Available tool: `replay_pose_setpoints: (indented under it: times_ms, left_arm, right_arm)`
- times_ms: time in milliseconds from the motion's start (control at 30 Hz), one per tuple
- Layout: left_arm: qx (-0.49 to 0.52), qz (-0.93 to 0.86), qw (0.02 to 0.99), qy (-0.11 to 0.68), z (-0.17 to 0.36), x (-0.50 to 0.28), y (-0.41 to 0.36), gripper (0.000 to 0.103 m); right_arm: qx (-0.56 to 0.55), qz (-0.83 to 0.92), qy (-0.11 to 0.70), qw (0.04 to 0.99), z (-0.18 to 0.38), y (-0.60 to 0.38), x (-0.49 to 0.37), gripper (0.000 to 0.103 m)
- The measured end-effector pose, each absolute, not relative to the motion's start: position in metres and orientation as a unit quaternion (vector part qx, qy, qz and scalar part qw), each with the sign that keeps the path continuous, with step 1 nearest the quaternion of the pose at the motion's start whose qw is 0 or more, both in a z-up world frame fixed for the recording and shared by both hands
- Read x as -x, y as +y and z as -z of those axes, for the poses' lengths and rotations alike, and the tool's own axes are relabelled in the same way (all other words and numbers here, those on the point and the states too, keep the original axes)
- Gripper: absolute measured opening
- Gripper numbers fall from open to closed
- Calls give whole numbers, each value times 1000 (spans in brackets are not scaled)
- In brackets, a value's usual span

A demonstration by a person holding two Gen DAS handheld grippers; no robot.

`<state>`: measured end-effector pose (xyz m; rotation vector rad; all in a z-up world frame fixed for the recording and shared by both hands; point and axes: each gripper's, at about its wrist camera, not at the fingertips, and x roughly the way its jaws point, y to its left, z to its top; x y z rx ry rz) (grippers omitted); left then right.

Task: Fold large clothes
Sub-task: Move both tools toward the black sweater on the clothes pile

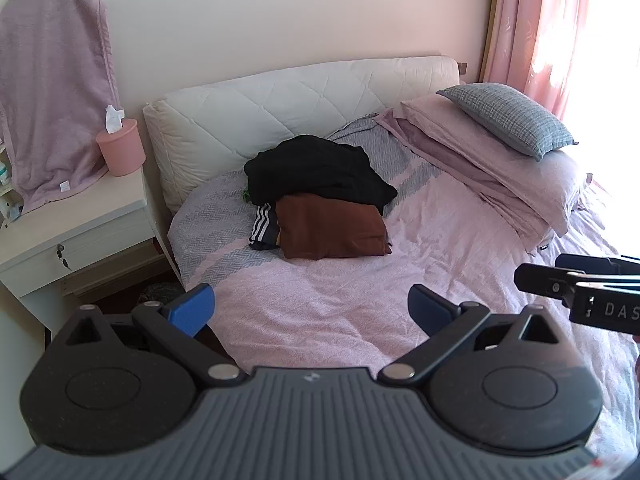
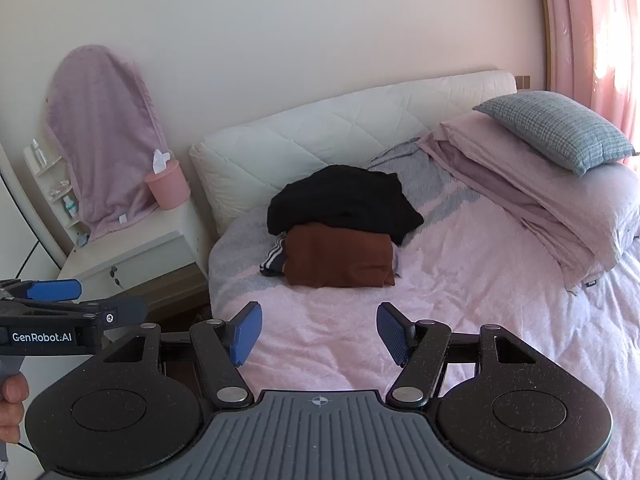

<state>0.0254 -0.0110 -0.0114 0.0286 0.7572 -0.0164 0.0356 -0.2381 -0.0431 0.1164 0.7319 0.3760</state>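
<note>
A pile of clothes lies on the bed near the headboard. A crumpled black garment (image 1: pixel 320 172) (image 2: pixel 344 202) sits on top. Under it is a folded brown garment (image 1: pixel 332 226) (image 2: pixel 340 260), and a dark piece with white stripes (image 1: pixel 263 230) (image 2: pixel 274 260) pokes out at the left. My left gripper (image 1: pixel 310 312) hovers open over the pink bedspread (image 1: pixel 360 292), well short of the pile. My right gripper (image 2: pixel 320 334) is open too, at a similar distance, with nothing between its blue pads (image 2: pixel 248 330).
A white nightstand (image 1: pixel 76 216) stands left of the bed with a pink tissue holder (image 1: pixel 120 146) and a draped purple towel (image 1: pixel 52 92). A quilted headboard (image 1: pixel 280 112), folded pink bedding and a grey pillow (image 1: pixel 508 118) are at the back right. Pink curtains (image 1: pixel 532 20) hang by the window.
</note>
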Motion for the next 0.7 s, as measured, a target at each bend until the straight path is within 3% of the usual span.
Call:
replay_pose_setpoints:
  times_ms: [700]
  left_arm:
    - [-27,9,921,388,16,-63,-10,101]
  right_arm:
    - [-67,-175,374,908,49,-229,-70,61]
